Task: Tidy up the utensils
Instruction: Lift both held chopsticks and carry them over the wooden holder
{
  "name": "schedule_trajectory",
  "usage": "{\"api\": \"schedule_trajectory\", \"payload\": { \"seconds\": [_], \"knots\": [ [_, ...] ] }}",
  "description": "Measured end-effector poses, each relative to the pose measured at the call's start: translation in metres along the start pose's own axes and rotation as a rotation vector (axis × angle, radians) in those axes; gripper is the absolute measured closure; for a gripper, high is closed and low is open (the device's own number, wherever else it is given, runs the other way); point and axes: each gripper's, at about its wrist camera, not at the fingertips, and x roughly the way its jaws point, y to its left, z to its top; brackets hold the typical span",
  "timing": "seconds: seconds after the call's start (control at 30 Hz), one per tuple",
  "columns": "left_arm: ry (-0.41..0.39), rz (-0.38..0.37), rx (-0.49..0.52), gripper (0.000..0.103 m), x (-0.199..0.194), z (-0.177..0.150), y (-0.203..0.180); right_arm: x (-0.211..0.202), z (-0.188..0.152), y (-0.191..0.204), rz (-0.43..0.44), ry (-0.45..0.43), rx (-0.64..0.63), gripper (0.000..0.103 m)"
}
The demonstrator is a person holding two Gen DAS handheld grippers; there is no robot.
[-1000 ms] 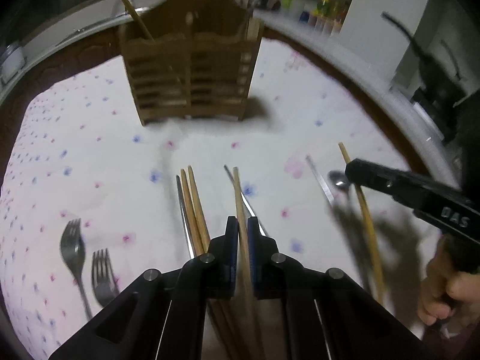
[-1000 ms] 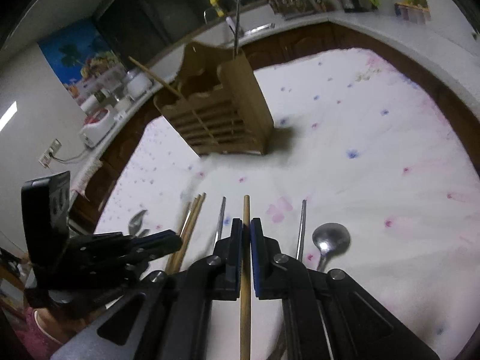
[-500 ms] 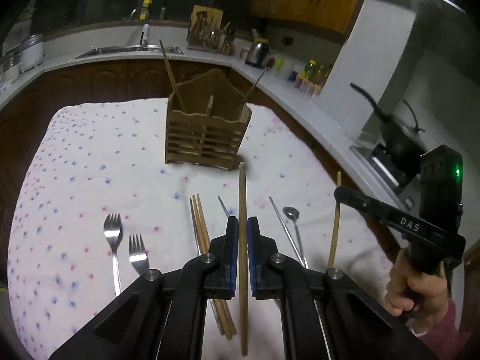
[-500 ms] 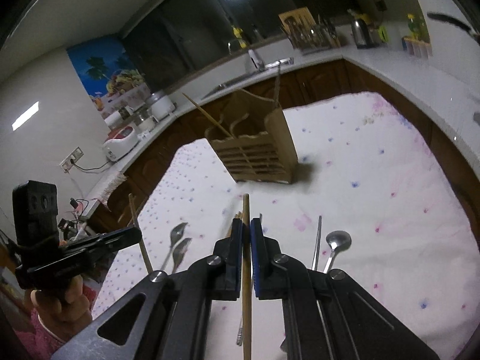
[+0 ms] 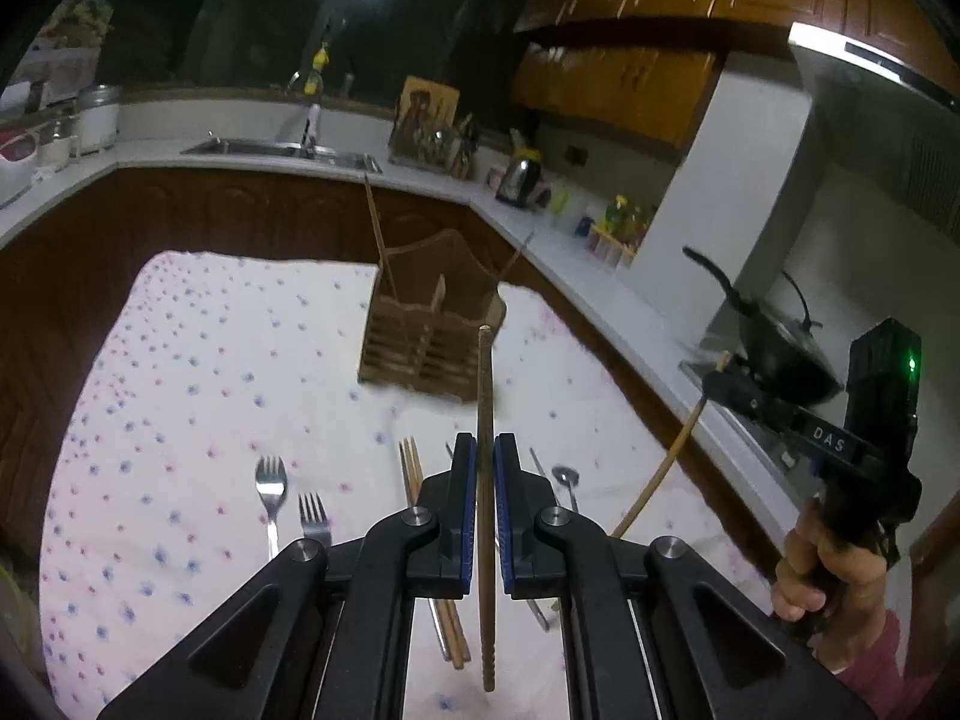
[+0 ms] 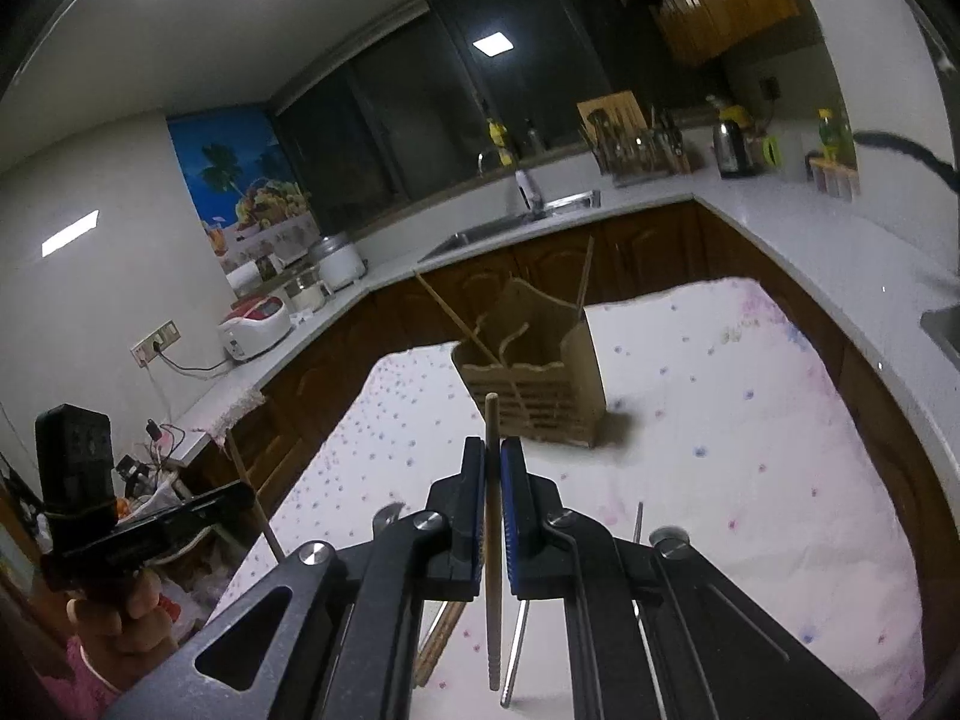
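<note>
My left gripper is shut on a wooden chopstick and holds it high above the flowered cloth. My right gripper is shut on another wooden chopstick, also lifted; it shows in the left wrist view at the right. The wooden utensil holder stands ahead on the cloth with a chopstick and a metal utensil in it; it also shows in the right wrist view. Two forks, a pair of chopsticks and a spoon lie on the cloth below.
The table with the flowered cloth is ringed by a white kitchen counter with a sink, a kettle and a black pan on the right. A rice cooker sits at the left counter.
Both grippers have risen well above the table, each carrying its chopstick up from the cloth. The holder now looks farther and lower in both views.
</note>
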Motion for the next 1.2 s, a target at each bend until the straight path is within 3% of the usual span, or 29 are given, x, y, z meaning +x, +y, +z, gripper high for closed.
{"api": "schedule_trajectory", "payload": {
  "seconds": [0.6,1.2],
  "knots": [
    [-0.141,0.037,-0.043,0.099,0.011,0.026,0.024,0.011,0.035,0.006,0.000,-0.071,-0.028,0.098],
    [-0.253,0.068,-0.052,0.099,0.075,0.082,0.049,0.053,0.100,-0.011,-0.024,-0.165,-0.020,0.098]
  ]
}}
